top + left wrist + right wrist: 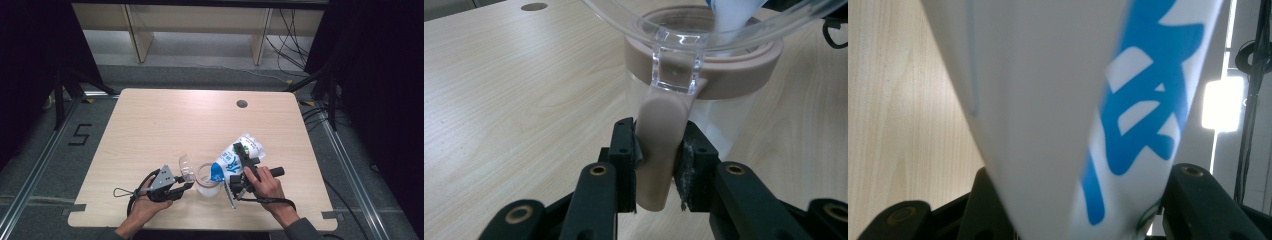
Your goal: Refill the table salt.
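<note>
A clear jar (pixel 208 181) with a beige rim stands near the table's front edge, its clear lid (pixel 186 167) flipped up to the left. My left gripper (pixel 188 186) is shut on the jar's beige handle tab (pixel 658 145), and the rim (pixel 744 75) and lid (pixel 674 20) rise just beyond its fingers (pixel 624 155). My right gripper (pixel 244 155) is shut on a white and blue bag (pixel 234 159), held tilted with its lower corner over the jar's mouth. Up close the bag (pixel 1048 100) stands between the right gripper's (pixel 1073 210) jaws.
The wooden table (pixel 165 125) has a round cable hole (pixel 242 104) at the back right. Dark curtains and metal floor rails flank it. Pale wooden furniture legs stand on the floor beyond the far edge.
</note>
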`<action>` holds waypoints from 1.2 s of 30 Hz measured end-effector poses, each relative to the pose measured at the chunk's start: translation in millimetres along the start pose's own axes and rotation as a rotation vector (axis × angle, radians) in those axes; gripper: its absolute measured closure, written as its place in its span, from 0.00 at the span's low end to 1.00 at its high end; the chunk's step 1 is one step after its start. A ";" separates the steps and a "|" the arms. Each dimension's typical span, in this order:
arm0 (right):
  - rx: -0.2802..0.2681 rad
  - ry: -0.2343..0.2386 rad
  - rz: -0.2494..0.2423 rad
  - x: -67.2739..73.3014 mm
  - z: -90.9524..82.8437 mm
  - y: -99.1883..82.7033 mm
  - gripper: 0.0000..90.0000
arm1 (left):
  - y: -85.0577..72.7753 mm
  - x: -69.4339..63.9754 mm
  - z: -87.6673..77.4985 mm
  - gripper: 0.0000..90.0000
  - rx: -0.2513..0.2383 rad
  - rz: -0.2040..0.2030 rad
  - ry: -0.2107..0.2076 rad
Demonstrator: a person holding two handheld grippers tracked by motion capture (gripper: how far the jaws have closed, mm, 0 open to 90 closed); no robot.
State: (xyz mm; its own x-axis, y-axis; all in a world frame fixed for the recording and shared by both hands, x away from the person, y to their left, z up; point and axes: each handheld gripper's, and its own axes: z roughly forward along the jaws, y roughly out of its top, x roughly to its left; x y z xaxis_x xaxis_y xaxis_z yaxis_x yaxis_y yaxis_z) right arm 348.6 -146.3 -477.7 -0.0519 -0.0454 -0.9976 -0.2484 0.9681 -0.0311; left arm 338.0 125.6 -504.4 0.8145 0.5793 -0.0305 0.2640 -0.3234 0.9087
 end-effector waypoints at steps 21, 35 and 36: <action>-0.009 -0.017 0.001 0.0 0.6 -0.5 0.63 | 0.2 -0.5 -0.4 0.80 0.004 0.000 0.006; -0.012 -0.018 -0.001 -0.4 0.7 -0.7 0.64 | 0.3 -0.4 -0.5 0.80 0.004 0.000 0.006; -0.013 -0.019 -0.002 -0.5 0.7 -0.8 0.64 | 0.3 -0.4 -0.5 0.80 0.004 -0.001 0.006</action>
State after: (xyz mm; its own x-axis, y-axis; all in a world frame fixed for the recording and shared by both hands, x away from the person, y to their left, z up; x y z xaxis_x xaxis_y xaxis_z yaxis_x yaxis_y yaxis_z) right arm 349.4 -146.8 -477.3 -0.0329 -0.0427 -0.9985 -0.2613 0.9647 -0.0327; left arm 337.5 125.6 -503.9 0.8113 0.5839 -0.0287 0.2666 -0.3257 0.9071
